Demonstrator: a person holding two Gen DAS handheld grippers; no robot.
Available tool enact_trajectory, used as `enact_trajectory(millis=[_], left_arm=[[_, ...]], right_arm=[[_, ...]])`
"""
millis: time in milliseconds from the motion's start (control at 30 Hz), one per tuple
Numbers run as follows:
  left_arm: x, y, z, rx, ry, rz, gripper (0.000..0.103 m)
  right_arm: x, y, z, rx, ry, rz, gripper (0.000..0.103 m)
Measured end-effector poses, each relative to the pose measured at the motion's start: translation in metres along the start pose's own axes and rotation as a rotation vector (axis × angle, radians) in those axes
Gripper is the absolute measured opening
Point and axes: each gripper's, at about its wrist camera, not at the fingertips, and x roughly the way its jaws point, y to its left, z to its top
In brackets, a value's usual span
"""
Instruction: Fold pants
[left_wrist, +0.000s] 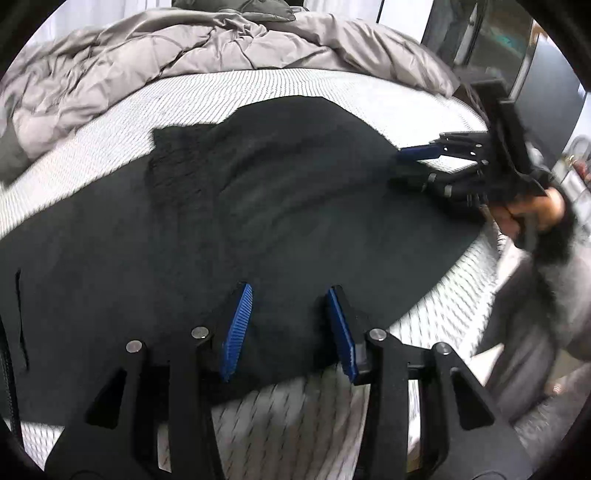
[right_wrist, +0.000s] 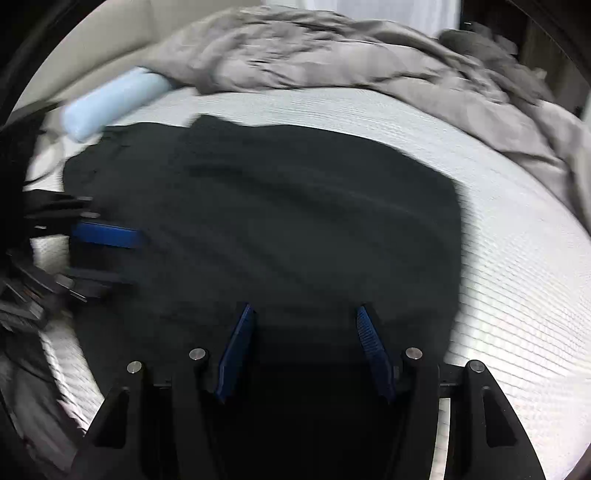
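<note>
A: On the mattress (left_wrist: 303, 83) lie the pants (left_wrist: 258, 206), dark and spread flat across the ribbed white cover, with a grey duvet (left_wrist: 147, 48) bunched up beyond them.

B: And the left gripper (left_wrist: 288, 314)?

A: Low over the near edge of the pants. Its blue pads (left_wrist: 236, 332) stand apart, tips over the cloth, nothing pinched between them. Released.

B: The right gripper (right_wrist: 304, 332)?

A: Much the same in its own view: jaws spread, blue pads well apart, dark cloth beneath and between them but not squeezed. The pants (right_wrist: 277, 221) run from those fingers away toward the duvet (right_wrist: 332, 55).

B: Does it touch the cloth?

A: I cannot tell; the picture is smeared there and the cloth under the jaws sits in shadow.

B: Where are the two relative to each other?

A: The left wrist view shows the right gripper (left_wrist: 410, 166) at the pants' far right end, lying nearly level, a hand (left_wrist: 528, 210) gripping its handle. The right wrist view shows the left gripper (right_wrist: 107, 254) at the pants' left side, one blue pad above the cloth, blurred.

B: Anything else on the bed?

A: A pale blue roll (right_wrist: 110, 99) by the pants' far left corner, near the duvet's edge.
</note>
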Motion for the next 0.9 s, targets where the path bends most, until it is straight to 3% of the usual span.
enact_trajectory(millis=[67,133,233,333,367,400,467,533,633,667,733,800,900], left_arm=[[-0.023,0.011,-0.009,-0.056,-0.049,-0.051,0.039],[-0.042,0.028,-0.015,-0.115,-0.11,-0.057,0.043],[-0.057,0.057,-0.015,-0.226,-0.19,-0.018,0.049],[-0.058,0.085,-0.016,-0.353,-0.204,0.021,0.049],[-0.058,0.092,-0.019,-0.385,-0.207,0.032,0.049],[-0.059,0.1,-0.02,-0.404,-0.212,0.041,0.049],[-0.06,0.108,-0.027,-0.442,-0.213,0.067,0.049],[-0.063,0.117,-0.034,-0.473,-0.226,0.09,0.049],[-0.078,0.125,-0.049,-0.52,-0.26,0.151,0.049],[-0.085,0.128,-0.058,-0.545,-0.273,0.174,0.049],[-0.101,0.14,-0.079,-0.631,-0.302,0.214,0.049],[-0.118,0.153,-0.104,-0.714,-0.332,0.234,0.049],[-0.132,0.176,-0.136,-0.845,-0.375,0.226,0.049]], right_arm=[[-0.013,-0.021,-0.012,0.048,-0.002,-0.014,0.061],[-0.027,-0.054,-0.027,0.171,-0.028,0.029,0.067],[-0.031,-0.096,-0.039,0.391,-0.065,0.203,0.07],[-0.01,-0.114,-0.044,0.561,-0.046,0.415,0.07],[-0.005,-0.114,-0.044,0.582,-0.045,0.442,0.07],[0.005,-0.114,-0.04,0.603,-0.048,0.457,0.068],[0.019,-0.112,-0.03,0.622,-0.059,0.486,0.043],[0.023,-0.111,-0.018,0.618,-0.054,0.492,0.013],[0.011,-0.112,-0.001,0.597,-0.121,0.463,0.011],[0.012,-0.109,0.002,0.58,-0.122,0.437,0.013],[0.004,-0.106,0.003,0.475,-0.079,0.252,0.038],[0.004,-0.107,-0.003,0.47,-0.037,0.176,0.04],[-0.018,-0.112,-0.015,0.488,-0.098,0.229,0.047]])
